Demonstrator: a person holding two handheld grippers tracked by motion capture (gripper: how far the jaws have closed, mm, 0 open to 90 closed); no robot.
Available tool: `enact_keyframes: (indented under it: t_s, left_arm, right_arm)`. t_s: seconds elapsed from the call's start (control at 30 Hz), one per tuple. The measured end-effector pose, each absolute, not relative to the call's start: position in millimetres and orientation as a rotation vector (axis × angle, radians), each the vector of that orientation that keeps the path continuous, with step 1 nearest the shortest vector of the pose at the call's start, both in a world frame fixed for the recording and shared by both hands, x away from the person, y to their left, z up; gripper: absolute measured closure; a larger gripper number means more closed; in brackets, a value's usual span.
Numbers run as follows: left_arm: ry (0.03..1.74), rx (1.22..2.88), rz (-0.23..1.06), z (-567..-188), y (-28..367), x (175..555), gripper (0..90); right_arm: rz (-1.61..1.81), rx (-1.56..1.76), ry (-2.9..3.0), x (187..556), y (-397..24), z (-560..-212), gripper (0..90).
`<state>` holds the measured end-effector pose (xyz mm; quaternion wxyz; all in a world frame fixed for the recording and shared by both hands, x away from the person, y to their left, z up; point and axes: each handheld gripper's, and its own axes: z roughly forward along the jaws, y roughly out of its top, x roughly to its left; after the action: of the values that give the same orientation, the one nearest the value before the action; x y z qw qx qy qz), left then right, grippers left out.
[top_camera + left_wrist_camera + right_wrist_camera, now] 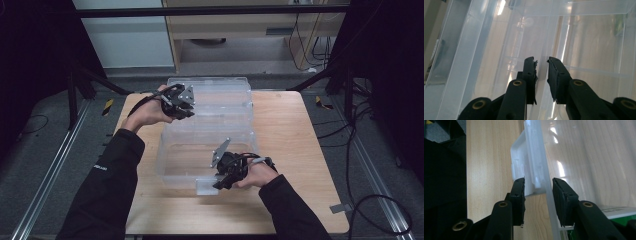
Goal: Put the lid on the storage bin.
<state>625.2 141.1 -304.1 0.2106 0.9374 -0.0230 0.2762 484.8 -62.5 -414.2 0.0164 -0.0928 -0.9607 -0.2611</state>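
Both grippers straddle opposite walls of the clear bin [210, 125], its long axis running away from the table's near edge.
Left gripper [541, 65] narrow on the far-left wall; right gripper [539, 185] clamps the near-edge latch [527, 157].

Clear plastic bin [210, 127] on pale wood-grain table [290, 150]; black grippers, perhaps green label inside.

A dim workroom around a small wooden table

The light wooden table [295, 150] stood on a grey floor [45, 165], with metal rails [50, 175] running along either side. Black frame bars [210, 10] crossed overhead and slanted down at the corners, marked with yellow-and-black tape [107, 106]. Behind were a pale cabinet [125, 40] and a beige desk [250, 25]; black cables [360, 145] trailed at the right.
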Motion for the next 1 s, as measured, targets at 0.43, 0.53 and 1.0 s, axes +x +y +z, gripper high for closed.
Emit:
enact_keyframes:
  t_s: [0.43, 0.53, 1.0]
  left_arm:
    - [-0.108, 2.691, 0.736, -299.3, 131.3, 621.0, 83.0]
    - [-0.114, 2.688, 0.747, -298.5, 130.2, 621.2, 83.7]
    - [-0.151, 2.685, 0.727, -291.2, 132.3, 608.8, 86.6]
  right_arm:
    - [-0.811, -0.267, -2.999, 484.7, -62.1, -414.2, 63.8]
    - [-0.81, -0.265, -3.005, 484.3, -61.9, -414.1, 63.9]
    - [-0.777, -0.262, -3.014, 482.8, -60.0, -413.6, 64.4]
